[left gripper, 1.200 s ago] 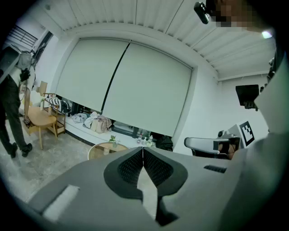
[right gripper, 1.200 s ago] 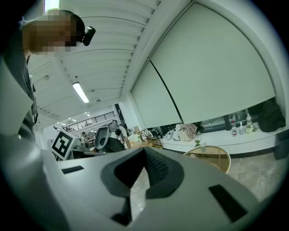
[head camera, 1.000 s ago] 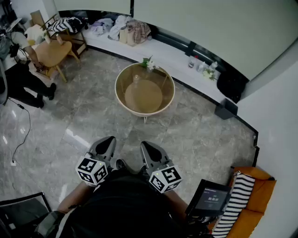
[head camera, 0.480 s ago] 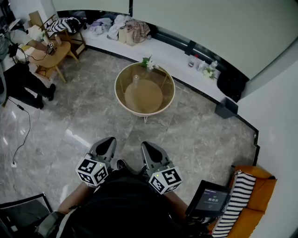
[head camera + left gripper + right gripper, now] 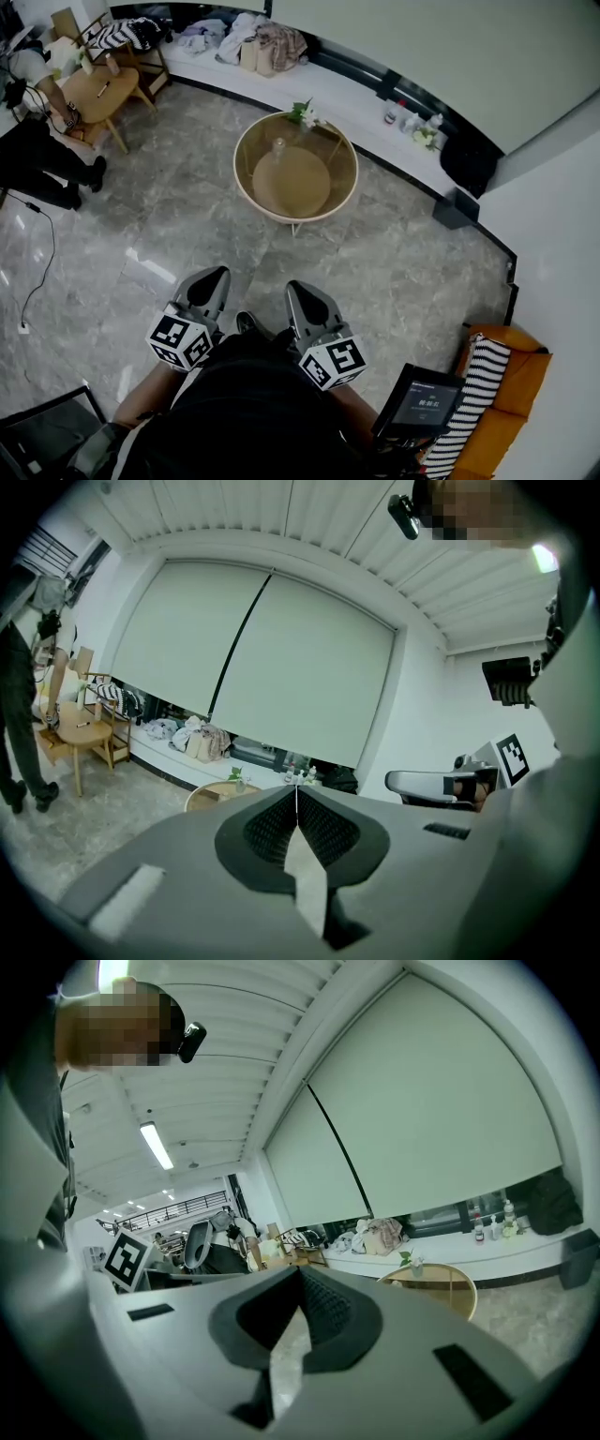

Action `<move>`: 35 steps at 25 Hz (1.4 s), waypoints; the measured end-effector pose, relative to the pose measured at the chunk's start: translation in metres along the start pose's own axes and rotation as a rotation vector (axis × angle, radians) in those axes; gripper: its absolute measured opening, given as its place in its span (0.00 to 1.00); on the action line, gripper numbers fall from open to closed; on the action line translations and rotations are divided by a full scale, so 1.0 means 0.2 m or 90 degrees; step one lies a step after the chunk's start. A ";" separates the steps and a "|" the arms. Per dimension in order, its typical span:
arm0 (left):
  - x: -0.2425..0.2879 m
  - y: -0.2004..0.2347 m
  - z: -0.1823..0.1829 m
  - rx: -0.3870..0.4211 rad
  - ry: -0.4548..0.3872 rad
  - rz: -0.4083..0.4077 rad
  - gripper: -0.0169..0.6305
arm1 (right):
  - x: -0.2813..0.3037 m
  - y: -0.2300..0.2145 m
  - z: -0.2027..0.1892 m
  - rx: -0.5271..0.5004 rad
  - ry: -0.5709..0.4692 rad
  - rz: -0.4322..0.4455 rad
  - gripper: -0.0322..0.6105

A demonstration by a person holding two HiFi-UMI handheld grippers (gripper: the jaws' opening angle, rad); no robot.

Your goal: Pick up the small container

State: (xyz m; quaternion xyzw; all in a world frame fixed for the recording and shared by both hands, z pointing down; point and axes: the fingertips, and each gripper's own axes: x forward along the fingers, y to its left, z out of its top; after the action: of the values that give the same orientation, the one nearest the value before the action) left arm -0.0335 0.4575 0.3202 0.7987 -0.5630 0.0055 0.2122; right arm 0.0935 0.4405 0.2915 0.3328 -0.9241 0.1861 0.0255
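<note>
Well, you haven't reached what may be the small container [image 5: 278, 146]: your left hand-held gripper [image 5: 214, 276] and right hand-held gripper [image 5: 296, 287] are closed, empty.

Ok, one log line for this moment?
stage: pre-approach | left gripper: shut, empty | right gripper: shut, empty | small container: on round table, untouched | gap: floor between grippers and table

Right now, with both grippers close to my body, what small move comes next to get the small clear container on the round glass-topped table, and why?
Probably step forward toward the round glass-topped table. The small clear container stands on it, across grey floor, seemingly beyond reach, and the left gripper and right gripper are both shut and empty near your body.
</note>
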 end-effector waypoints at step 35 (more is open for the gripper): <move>0.88 0.53 0.40 -0.010 0.001 0.131 0.03 | 0.94 -0.75 0.31 0.077 0.046 0.109 0.06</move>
State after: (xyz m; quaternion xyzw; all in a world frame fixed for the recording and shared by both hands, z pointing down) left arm -0.0828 0.2430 0.3252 0.7348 -0.6420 0.0235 0.2175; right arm 0.0468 0.1982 0.3155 0.2462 -0.9349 0.2548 0.0228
